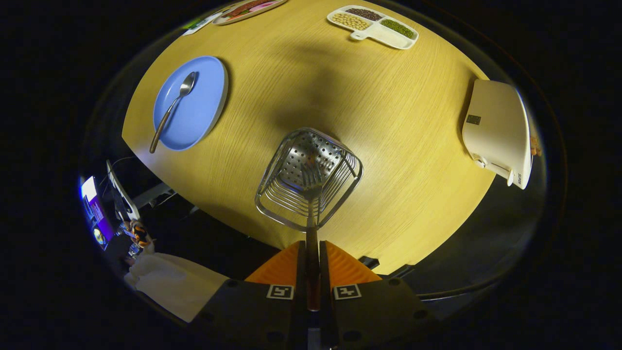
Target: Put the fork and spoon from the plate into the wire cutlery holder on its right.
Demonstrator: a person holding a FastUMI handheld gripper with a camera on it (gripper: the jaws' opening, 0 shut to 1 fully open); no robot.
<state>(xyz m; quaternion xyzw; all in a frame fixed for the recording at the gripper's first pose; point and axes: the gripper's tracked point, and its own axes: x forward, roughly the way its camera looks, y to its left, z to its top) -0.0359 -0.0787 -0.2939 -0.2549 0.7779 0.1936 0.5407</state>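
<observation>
The gripper (312,253) is pressed together on the handle of the fork (311,194), which is pinched between both fingers and pointed tines-first down into the holder (309,177). The tines are seen over the perforated floor of the holder, inside its rim; whether they touch the floor cannot be told.

The step in hand is judged to be the dropping of the fork. It would best be done with the fork kept clear of the wire walls, lowered until the tines are well inside, and only then released, so that the holder is not tipped or pushed along the table (388,121).

The fork is a plain steel one, slim in the handle. The holder is a wire basket, squarish, with a punched metal bottom, and it stands near the near edge of the table. The spoon (172,109) is still to be fetched: it lies on the blue plate (201,112), well to the left and farther off, bowl up and handle overhanging the near rim.
</observation>
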